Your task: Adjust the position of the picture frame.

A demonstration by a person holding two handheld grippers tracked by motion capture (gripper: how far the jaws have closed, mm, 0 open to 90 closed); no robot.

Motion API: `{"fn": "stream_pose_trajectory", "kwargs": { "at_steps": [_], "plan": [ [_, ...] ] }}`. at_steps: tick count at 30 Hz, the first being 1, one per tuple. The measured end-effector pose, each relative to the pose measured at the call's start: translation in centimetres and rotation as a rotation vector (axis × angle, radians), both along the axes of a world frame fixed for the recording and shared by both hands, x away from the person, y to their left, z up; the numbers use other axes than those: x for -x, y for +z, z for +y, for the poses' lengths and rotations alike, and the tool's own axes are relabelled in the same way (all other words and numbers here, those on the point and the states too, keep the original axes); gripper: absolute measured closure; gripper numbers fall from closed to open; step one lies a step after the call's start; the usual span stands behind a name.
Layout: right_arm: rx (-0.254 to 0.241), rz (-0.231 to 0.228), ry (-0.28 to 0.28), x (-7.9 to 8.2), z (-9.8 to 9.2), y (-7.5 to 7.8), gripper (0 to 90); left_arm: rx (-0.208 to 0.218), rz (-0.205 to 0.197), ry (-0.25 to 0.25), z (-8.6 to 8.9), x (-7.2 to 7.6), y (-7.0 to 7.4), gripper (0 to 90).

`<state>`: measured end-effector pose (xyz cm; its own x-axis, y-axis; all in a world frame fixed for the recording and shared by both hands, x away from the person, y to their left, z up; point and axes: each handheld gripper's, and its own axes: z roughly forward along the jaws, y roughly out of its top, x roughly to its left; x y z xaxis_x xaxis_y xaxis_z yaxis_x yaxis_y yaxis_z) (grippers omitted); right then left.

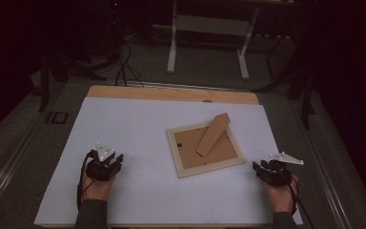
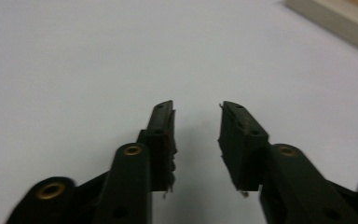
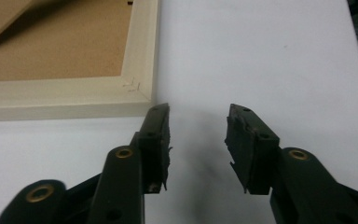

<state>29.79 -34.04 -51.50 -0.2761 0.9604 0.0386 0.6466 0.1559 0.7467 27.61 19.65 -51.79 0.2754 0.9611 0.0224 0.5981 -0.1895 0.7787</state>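
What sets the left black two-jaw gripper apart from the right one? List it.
The left gripper rests on bare white table, well away from the pale wooden picture frame; the right gripper sits close beside the frame's near corner. The left gripper's grey plate points up, the right gripper's sideways. Both stand open, holding nothing, each in a hand.

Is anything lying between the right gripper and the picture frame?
Nothing visible. The right gripper, jaws open and empty, sits just off the near right corner of the picture frame, with bare white table between them.
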Motion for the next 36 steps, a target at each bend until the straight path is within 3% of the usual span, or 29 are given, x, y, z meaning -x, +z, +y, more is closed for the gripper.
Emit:
{"fn": "stream_pose_trajectory", "kwargs": {
  "at_steps": [5, 6, 8, 18, 24, 28, 36],
  "plan": [
    [-0.019, -0.016, -0.003, 0.1, -0.2, 0.2, 60.2, 0.016, 0.007, -0.026, -0.2, 0.0, 0.2, 60.7],
    [-0.016, -0.025, -0.002, 0.2, -0.1, 0.3, 60.4, 0.028, 0.003, -0.058, -0.3, 0.1, 0.3, 62.9],
    [-0.019, -0.035, -0.005, 0.3, -0.1, 0.4, 60.3, 0.019, 0.014, -0.093, -0.6, 0.0, 0.2, 64.3],
    [-0.026, -0.046, 0.004, 0.5, 0.0, 0.4, 61.1, -0.026, 0.063, -0.16, -1.6, 0.0, -0.1, 65.8],
    [-0.027, -0.051, 0.015, 0.6, 0.3, 0.5, 62.8, -0.058, 0.06, -0.228, -2.7, 0.3, -0.3, 63.0],
    [-0.099, -0.047, 0.032, 0.4, 0.5, 0.6, 63.8, -0.032, 0.054, -0.262, -3.1, 0.5, -0.3, 62.6],
    [-0.083, -0.064, 0.045, 0.1, 0.6, 1.5, 67.4, -0.001, 0.03, -0.303, -3.7, 0.5, 0.2, 65.3]
  ]
}}
